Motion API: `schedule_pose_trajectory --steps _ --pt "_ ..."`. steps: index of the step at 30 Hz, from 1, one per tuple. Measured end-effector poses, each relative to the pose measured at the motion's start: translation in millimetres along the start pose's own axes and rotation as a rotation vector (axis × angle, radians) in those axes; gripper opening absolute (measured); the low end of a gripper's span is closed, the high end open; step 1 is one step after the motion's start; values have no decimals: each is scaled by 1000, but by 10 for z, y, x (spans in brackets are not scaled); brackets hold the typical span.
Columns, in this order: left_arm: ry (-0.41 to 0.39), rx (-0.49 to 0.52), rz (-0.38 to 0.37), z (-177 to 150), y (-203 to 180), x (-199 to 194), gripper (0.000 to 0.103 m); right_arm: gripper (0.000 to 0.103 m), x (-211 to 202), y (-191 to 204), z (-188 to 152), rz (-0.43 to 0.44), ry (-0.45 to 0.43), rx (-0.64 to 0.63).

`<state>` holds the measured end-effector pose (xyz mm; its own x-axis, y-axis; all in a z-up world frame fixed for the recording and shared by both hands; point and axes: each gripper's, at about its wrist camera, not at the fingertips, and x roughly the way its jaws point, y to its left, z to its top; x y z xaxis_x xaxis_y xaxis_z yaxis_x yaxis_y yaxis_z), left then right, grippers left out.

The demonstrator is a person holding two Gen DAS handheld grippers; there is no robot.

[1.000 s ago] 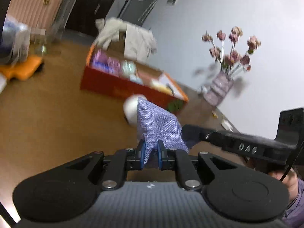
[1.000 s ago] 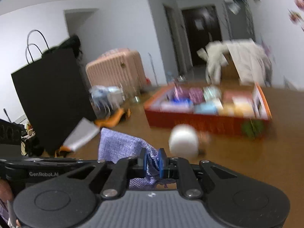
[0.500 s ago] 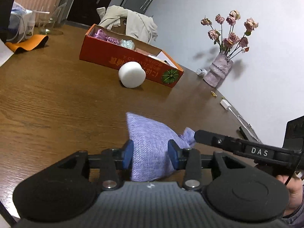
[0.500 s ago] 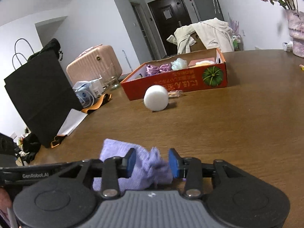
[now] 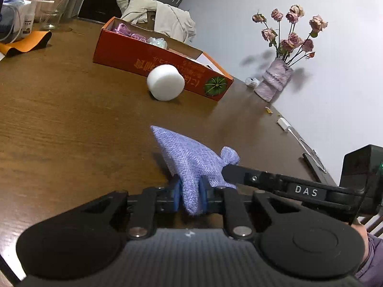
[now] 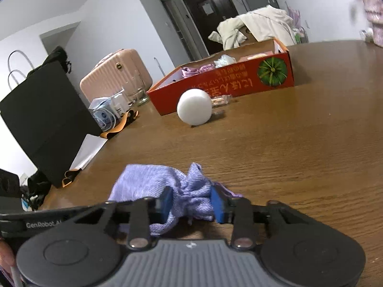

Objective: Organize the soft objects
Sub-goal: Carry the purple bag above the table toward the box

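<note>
On the table [image 5: 71, 119], left tongs [image 5: 190, 197] have re-closed on the purple pouch [image 5: 191, 157]; right tongs [image 6: 191, 203] stay parted

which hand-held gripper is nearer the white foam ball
Hard to call: both hand-held grippers sit on the purple pouch, well short of the white foam ball. The left pinches its body; the right straddles its gathered neck.
</note>
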<state>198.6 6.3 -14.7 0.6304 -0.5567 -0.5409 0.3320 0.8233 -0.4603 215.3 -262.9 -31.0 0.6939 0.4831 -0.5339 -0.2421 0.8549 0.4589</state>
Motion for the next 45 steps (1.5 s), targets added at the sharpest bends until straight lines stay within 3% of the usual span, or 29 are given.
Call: schedule_pose_trajectory --steps 6,9,11,16,19,24,28,34,36,38,45 --pt "4 7 -7 86 -64 -1 11 22 -129 65 24 -18 -37 -2" --pt "-31 37 -24 203 -126 -82 11 17 -263 139 140 -11 -84 -30" --pt "-60 44 -21 304 -142 -142 11 4 -333 213 256 -21 -118 -62" --pt "-123 52 -58 511 -127 -283 10 4 -380 331 467 -19 -161 -105" --pt "-111 40 -58 560 -76 -242 10 4 -357 309 485 -10 -155 -94" --pt "-31 -3 -24 502 127 10 8 16 -186 193 433 -12 -119 -54" --pt "7 -22 -8 458 253 157 8 58 16 122 408 -9 -77 -40" --pt "27 -13 5 427 342 261 8 61 348 83 312 -113 -19 -68" --pt "29 -4 7 424 353 280 8 58 387 27 282 -79 -4 -34" --pt "35 -2 5 419 359 301 8 39 425 -3 265 -31 19 -12" --pt "31 9 7 439 318 305 8 25 420 55 282 -33 1 -33"
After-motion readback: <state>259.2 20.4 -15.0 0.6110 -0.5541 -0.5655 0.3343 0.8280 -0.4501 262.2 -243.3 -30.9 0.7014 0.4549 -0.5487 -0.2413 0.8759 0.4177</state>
